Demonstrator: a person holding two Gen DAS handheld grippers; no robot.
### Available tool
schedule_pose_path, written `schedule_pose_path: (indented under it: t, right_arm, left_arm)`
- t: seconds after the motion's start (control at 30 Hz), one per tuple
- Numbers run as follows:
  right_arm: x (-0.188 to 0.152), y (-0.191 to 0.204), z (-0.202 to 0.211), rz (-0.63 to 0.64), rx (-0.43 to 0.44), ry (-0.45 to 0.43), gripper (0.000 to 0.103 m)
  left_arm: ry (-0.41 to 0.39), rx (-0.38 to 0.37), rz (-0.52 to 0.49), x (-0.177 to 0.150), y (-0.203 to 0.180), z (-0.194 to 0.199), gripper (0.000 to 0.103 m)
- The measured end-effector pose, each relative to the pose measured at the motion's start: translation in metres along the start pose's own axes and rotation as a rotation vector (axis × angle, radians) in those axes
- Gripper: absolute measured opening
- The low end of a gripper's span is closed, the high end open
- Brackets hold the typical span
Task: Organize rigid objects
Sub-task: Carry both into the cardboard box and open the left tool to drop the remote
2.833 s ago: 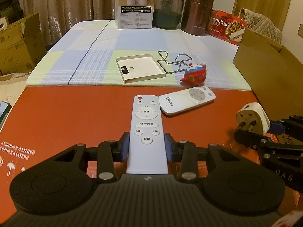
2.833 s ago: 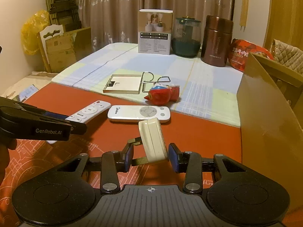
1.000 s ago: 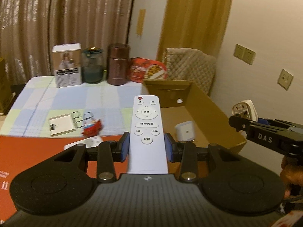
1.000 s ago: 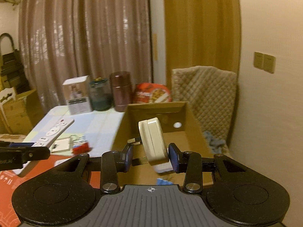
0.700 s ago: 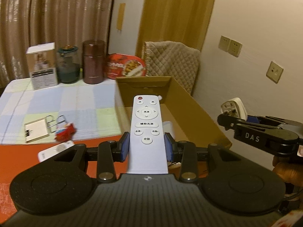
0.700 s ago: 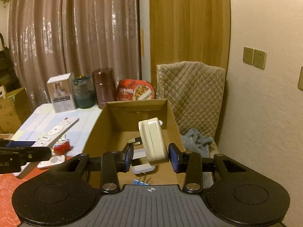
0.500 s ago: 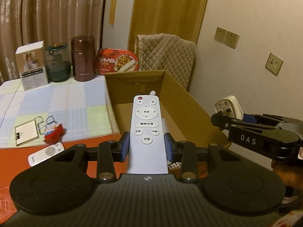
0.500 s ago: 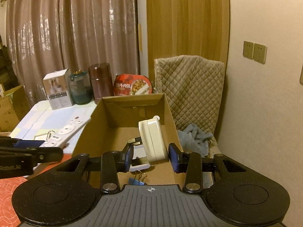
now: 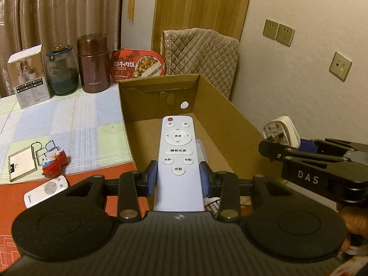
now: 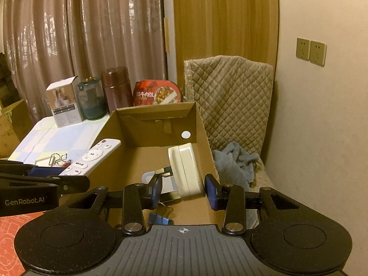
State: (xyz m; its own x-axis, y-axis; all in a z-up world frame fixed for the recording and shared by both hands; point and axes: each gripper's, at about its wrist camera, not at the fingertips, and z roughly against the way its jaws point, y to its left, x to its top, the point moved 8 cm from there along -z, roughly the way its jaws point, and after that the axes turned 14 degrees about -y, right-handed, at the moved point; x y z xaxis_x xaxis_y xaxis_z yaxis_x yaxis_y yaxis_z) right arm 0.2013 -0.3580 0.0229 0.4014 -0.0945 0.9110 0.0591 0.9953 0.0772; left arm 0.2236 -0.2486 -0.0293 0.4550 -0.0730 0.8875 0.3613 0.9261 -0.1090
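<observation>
My left gripper (image 9: 179, 178) pinches the long white remote (image 9: 178, 161) by its lower half, blue pads pressed against both edges, buttons facing up and its red-button tip pointing to 12 o'clock over the open cardboard box (image 9: 220, 112). From the right wrist view that same remote (image 10: 90, 157) pokes in at 9 o'clock, above the box's left wall. My right gripper (image 10: 183, 192) holds the cream travel plug adapter (image 10: 186, 170): the left pad bears on its metal prongs, the right pad sits at its flat body, though I cannot tell for sure that this pad touches. The adapter stands on edge above the box floor; in the left wrist view it (image 9: 280, 131) shows at 3 o'clock, hanging just past the box's right wall. Down inside the box, near my right fingers, lie a blue binder clip (image 10: 161, 218) and a pale flat item (image 10: 169, 182) that is mostly hidden. At 9 o'clock from my left gripper, on the red mat (image 9: 69, 184), rests a smaller white remote (image 9: 46, 191); just beyond it on the checked cloth (image 9: 69, 124) sit a red toy figure (image 9: 54, 163), a wire clip (image 9: 44, 148) and a flat square frame (image 9: 21, 162). Farther off, at 10 to 11 o'clock, stand a white carton (image 9: 28, 76), a dark glass jar (image 9: 62, 71), a brown canister (image 9: 93, 63) and a red meal pack (image 9: 138, 63); a quilted chair back (image 9: 202, 53) rises behind the box at 12 o'clock.
</observation>
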Motion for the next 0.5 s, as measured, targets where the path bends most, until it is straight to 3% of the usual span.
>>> schedule_pose_path:
  t: [0.5]
  right_arm:
    - [-0.003,-0.003,-0.004,-0.008,-0.003,0.009,0.037]
  left_arm:
    - [0.0,0.02,-0.012,-0.001,0.004,-0.009,0.034]
